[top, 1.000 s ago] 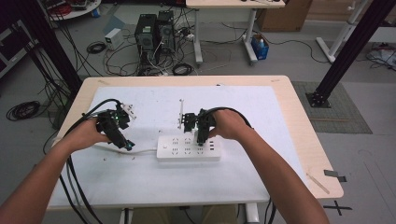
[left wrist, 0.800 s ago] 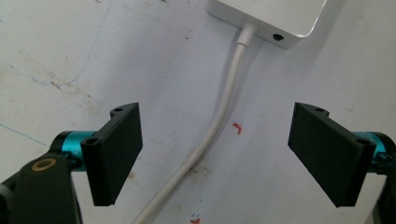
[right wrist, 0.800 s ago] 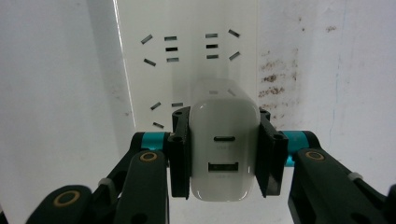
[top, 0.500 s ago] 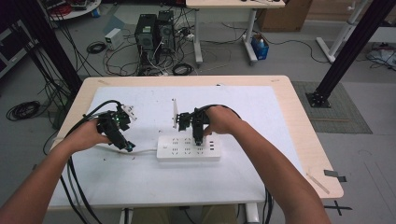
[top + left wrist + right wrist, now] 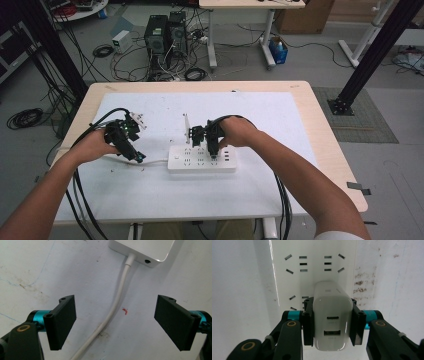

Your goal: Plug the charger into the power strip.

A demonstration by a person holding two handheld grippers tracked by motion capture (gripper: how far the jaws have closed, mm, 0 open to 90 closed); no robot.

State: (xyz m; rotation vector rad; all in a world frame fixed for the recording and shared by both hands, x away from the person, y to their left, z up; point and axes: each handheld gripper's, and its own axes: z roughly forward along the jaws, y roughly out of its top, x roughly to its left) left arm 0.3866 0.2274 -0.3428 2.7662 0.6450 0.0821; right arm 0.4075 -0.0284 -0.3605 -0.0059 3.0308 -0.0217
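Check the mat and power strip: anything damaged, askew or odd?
Nothing is damaged. The white mat is scuffed with dark smudges and has a small red fleck beside the power strip's cable. The power strip lies flat, and the charger sits squarely in the right gripper.

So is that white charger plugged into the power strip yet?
Cannot tell. The right gripper clamps the charger against the power strip, but its prongs are hidden.

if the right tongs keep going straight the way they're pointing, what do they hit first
Probably the power strip: the right tongs, shut on a white charger, point down at its socket face, so the charger would likely meet the sockets first. The remaining gap is unclear.
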